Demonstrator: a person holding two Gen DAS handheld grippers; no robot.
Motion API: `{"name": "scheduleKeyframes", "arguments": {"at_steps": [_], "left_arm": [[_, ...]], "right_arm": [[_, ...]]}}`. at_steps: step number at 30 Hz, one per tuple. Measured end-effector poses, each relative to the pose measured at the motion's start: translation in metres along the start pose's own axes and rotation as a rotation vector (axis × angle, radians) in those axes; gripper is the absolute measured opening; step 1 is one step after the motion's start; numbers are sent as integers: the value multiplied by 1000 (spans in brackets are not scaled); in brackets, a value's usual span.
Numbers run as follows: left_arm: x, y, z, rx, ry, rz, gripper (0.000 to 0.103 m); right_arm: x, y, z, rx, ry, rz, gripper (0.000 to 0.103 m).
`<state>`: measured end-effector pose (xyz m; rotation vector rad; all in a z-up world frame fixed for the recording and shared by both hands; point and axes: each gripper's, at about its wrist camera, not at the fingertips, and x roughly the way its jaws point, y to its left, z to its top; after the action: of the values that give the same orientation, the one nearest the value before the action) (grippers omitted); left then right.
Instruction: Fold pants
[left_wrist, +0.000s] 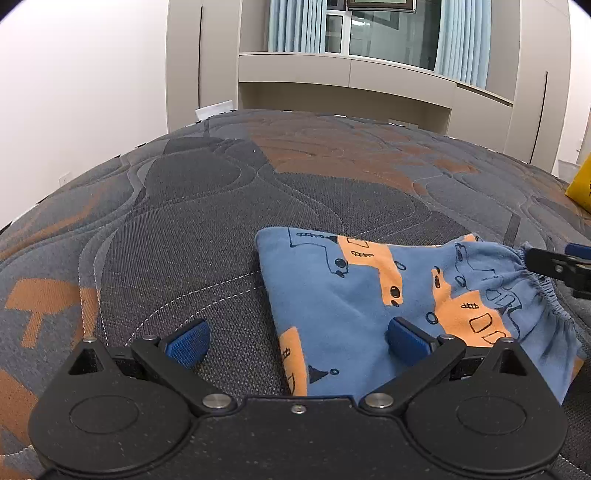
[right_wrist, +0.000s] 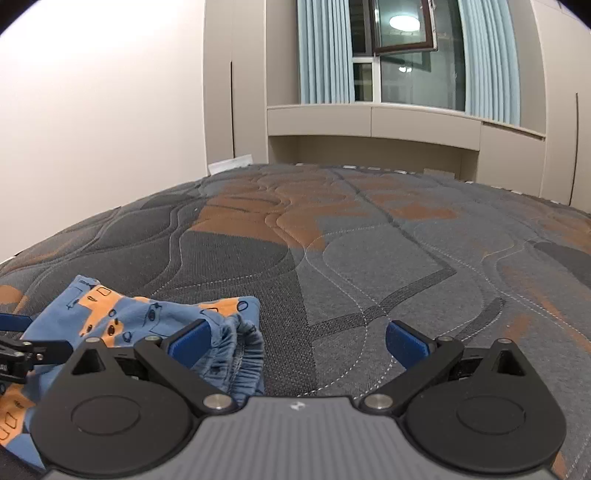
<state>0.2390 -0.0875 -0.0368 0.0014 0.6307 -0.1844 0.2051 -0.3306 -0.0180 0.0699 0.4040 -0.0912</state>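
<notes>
The blue pants with orange patches and dark drawings lie folded in a small bundle on the quilted mattress. My left gripper is open, low over the bundle's left edge; its right finger is over the cloth. The elastic waistband points right, where my right gripper shows at the frame edge. In the right wrist view the pants lie at lower left. My right gripper is open, with its left finger over the waistband. The left gripper's tip shows at far left.
The grey and orange mattress stretches far ahead and to the right. A yellow object lies at the mattress's right edge. Beige cabinets and a window with blue curtains stand beyond the far edge. A white wall is on the left.
</notes>
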Motion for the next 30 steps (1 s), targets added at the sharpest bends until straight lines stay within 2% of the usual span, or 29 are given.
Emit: {"name": "scheduleKeyframes", "arguments": {"at_steps": [5, 8, 11, 15, 18, 22, 26, 30], "left_arm": [[5, 2, 1, -6, 0, -1, 103], [4, 2, 0, -5, -3, 1, 103], [4, 3, -1, -13, -4, -8, 103], [0, 8, -4, -30, -4, -27, 103], [-11, 8, -12, -23, -10, -27, 103], [-32, 7, -29, -27, -33, -63, 103], [-38, 9, -35, -31, -25, -143, 103], [-40, 8, -36, -27, -34, -196, 102]], "right_arm": [[-25, 7, -10, 51, -3, 118, 103], [-30, 9, -20, 64, 55, 110, 103], [-30, 0, -27, 131, 111, 61, 103], [-34, -19, -33, 244, 128, 100, 103], [-38, -18, -35, 235, 125, 86, 103], [-44, -16, -38, 216, 121, 64, 103], [-47, -13, -40, 234, 107, 66, 103], [-56, -16, -42, 262, 53, 90, 103]]}}
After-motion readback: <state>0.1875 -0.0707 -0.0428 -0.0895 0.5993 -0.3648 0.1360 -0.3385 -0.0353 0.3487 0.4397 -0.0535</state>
